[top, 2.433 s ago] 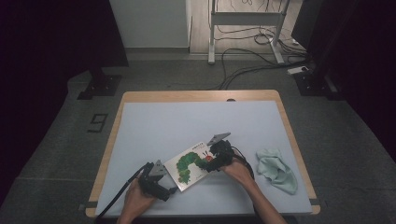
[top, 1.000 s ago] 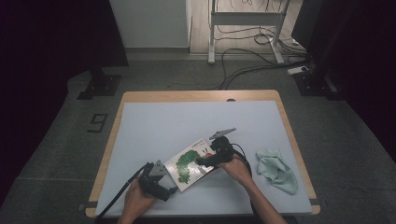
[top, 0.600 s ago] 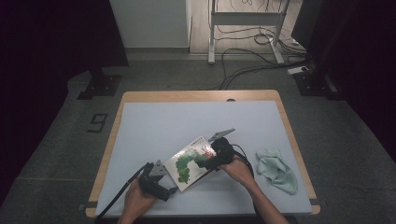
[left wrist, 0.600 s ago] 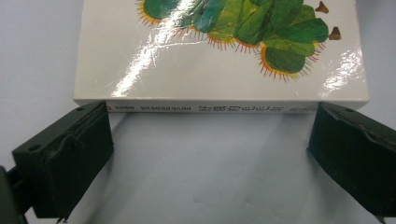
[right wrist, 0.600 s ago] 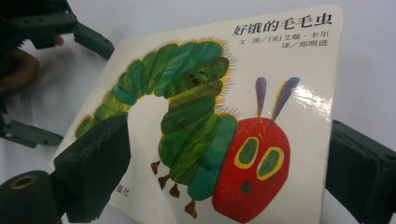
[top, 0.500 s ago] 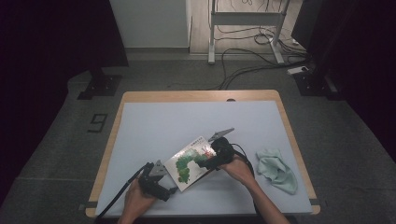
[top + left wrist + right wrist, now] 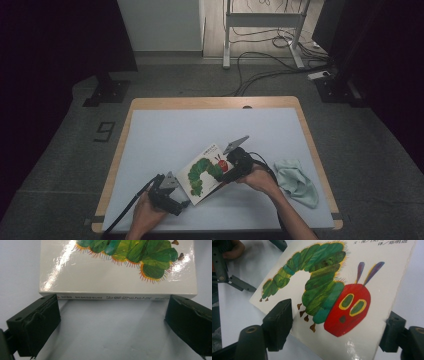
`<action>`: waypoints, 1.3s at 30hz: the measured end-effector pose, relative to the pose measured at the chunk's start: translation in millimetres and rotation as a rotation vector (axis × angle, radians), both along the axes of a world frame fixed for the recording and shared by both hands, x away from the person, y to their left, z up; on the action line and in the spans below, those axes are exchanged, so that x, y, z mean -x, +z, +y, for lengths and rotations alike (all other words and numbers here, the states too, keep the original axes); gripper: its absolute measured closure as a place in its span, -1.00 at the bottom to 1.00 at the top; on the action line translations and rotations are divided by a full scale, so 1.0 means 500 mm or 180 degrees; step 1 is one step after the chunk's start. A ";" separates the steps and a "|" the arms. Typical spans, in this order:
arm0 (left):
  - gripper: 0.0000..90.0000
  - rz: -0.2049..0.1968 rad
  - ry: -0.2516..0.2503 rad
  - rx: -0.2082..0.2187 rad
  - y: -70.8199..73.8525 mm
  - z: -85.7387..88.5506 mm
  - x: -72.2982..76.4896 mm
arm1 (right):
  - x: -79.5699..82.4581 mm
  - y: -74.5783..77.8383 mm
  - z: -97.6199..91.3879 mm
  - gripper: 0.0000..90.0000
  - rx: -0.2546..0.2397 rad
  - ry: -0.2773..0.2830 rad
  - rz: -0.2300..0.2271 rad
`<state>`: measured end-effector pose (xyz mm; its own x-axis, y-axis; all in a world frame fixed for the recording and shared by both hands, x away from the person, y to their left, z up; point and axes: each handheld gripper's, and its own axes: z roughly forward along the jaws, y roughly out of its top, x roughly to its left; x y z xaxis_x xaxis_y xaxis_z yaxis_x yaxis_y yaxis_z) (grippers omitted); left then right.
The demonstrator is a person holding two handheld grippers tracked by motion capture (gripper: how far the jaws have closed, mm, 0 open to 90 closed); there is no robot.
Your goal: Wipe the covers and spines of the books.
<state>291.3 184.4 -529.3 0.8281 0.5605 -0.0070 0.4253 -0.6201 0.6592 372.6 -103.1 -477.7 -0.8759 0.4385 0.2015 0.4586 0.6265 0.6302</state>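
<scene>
clearly the caterpillar picture book is stiff, glossy, slippery; right gripper, jaws closing, straddles its cover edge; left gripper gapes at the spine.

Tongs closing around the tilted caterpillar book.

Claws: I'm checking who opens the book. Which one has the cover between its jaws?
The right claw: the book's cover sits between its jaws, which have just been closing. The left claw stands open, short of the spine.
</scene>
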 end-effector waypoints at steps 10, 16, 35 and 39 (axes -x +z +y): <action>-1.00 0.0108 -0.0001 0.0146 0.002 0.008 -0.005 | 0.022 0.005 -0.016 -0.36 -0.0005 0.0066 -0.0167; -1.00 0.0216 0.0035 0.0268 0.005 0.013 -0.014 | 0.034 0.000 -0.023 -0.35 0.0047 0.0016 -0.0192; -0.97 0.0156 -0.0013 0.0407 0.025 -0.031 -0.024 | 0.054 -0.047 -0.054 -0.34 -0.0027 -0.0176 -0.0125; -0.89 0.0112 0.0027 0.0471 0.030 -0.032 -0.021 | 0.058 -0.048 -0.057 -0.35 -0.0047 -0.0187 -0.0141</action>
<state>302.0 168.1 -514.3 0.8211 0.5583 -0.1189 0.4545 -0.5135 0.7278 343.7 -131.5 -501.5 -0.8569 0.4868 0.1699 0.4658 0.5897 0.6597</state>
